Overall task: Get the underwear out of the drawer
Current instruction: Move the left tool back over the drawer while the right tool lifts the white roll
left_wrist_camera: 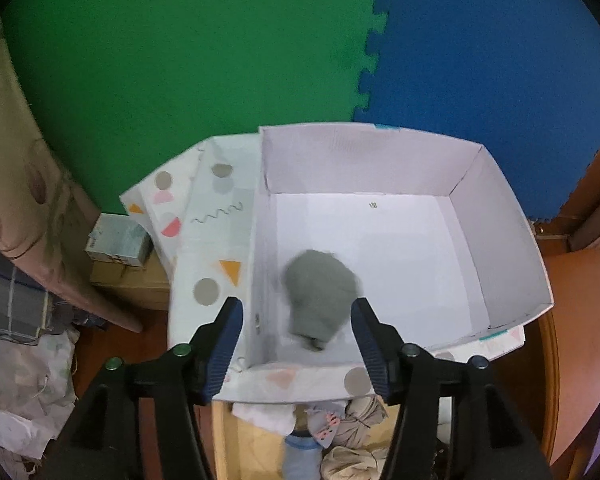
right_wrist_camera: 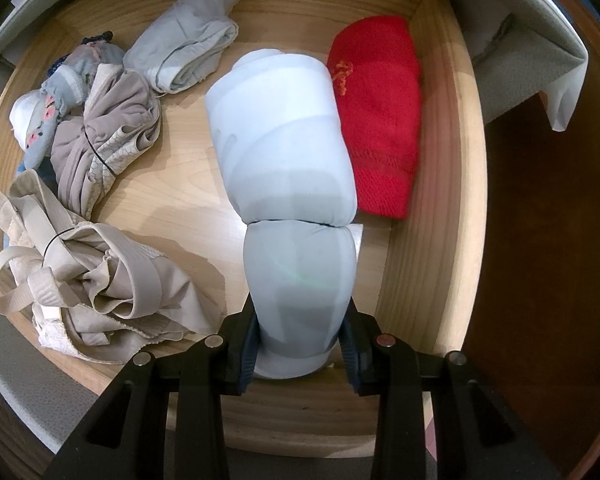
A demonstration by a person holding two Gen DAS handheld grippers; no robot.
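Left wrist view: the left hand-held gripper point(left_wrist_camera: 297, 312) hangs released, jaws apart, above a white box point(left_wrist_camera: 504, 248) that stands on green point(left_wrist_camera: 180, 60) and blue point(left_wrist_camera: 500, 40) foam floor mats. A blurred grey bundle point(left_wrist_camera: 320, 292) lies inside the box, touching neither jaw.

Right wrist view: the right hand-held gripper point(right_wrist_camera: 300, 350) clamps a pale blue rolled underwear point(right_wrist_camera: 288, 168) in the wooden drawer point(right_wrist_camera: 436, 208), beside a red knit piece point(right_wrist_camera: 380, 120), with beige garments point(right_wrist_camera: 100, 280) well apart.
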